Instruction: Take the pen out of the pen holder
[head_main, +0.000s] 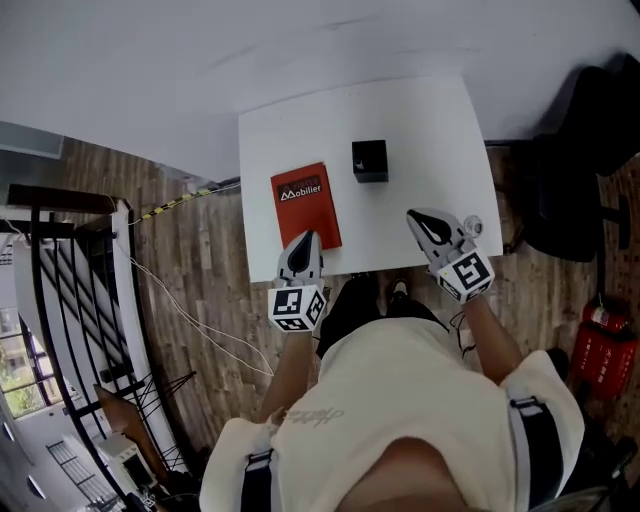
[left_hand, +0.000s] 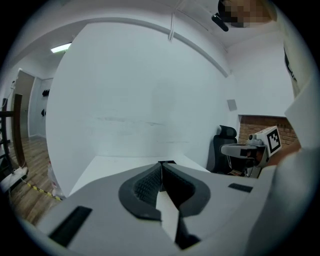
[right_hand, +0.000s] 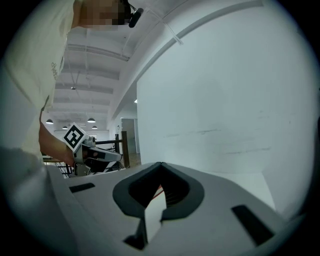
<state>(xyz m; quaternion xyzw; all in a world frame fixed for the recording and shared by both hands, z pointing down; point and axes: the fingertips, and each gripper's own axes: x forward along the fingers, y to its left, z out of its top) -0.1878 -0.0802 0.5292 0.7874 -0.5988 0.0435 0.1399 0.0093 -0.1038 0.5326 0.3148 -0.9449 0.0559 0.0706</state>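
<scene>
Here, at the left of the white table (head_main: 290, 140), the left gripper (head_main: 305, 240) is held over the near edge, just beside the near end of the red book (head_main: 305, 205); its jaws are pressed fully together and nothing is gripped between them. Further in, near the middle of the table and well apart from both grippers, the black pen holder (head_main: 370, 160) is seen standing upright beside the book's far corner. The pen itself cannot be made out from above, so it is presumed to sit inside the holder. At the right, the right gripper (head_main: 414, 216) is held over the near edge as well, its jaws likewise brought together and empty. The approach is judged to be the step in hand, and nothing has yet been reached. For it to be done well, one gripper's jaws would have to be opened before the holder is reached, and the pen taken near its top and drawn straight upward. The holder looks light and may be tipped or dragged, so it is best steadied from the side with the other gripper.
</scene>
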